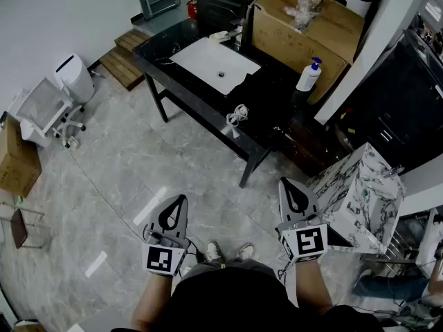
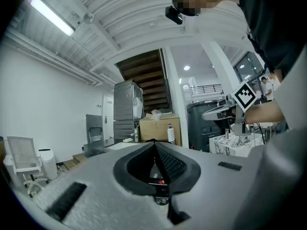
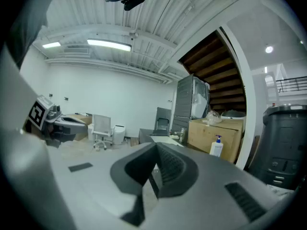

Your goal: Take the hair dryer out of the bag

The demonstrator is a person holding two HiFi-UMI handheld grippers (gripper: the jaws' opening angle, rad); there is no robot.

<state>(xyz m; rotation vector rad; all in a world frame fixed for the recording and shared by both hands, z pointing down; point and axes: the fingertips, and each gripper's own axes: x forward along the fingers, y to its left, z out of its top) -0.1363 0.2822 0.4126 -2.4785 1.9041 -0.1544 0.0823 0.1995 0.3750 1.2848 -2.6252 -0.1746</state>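
Note:
No hair dryer and no bag can be made out in any view. My left gripper [image 1: 181, 199] is held level in front of the person's body, above the tiled floor, with its jaws shut and nothing between them [image 2: 154, 143]. My right gripper [image 1: 284, 182] is beside it, also shut and empty [image 3: 156, 145], tilted slightly down. Both point toward the black table [image 1: 180, 95], about a step away. On that table lie a white rectangular basin [image 1: 215, 63] and a coiled white cable [image 1: 237, 113]. The table's right part is dark and I cannot tell what lies there.
A large cardboard box [image 1: 308, 30] and a white pump bottle [image 1: 309, 75] stand behind the table. A marble-patterned box [image 1: 360, 196] is close on the right. A white chair [image 1: 47, 111] and white bin [image 1: 73, 77] stand at left, with a thin cord across the floor.

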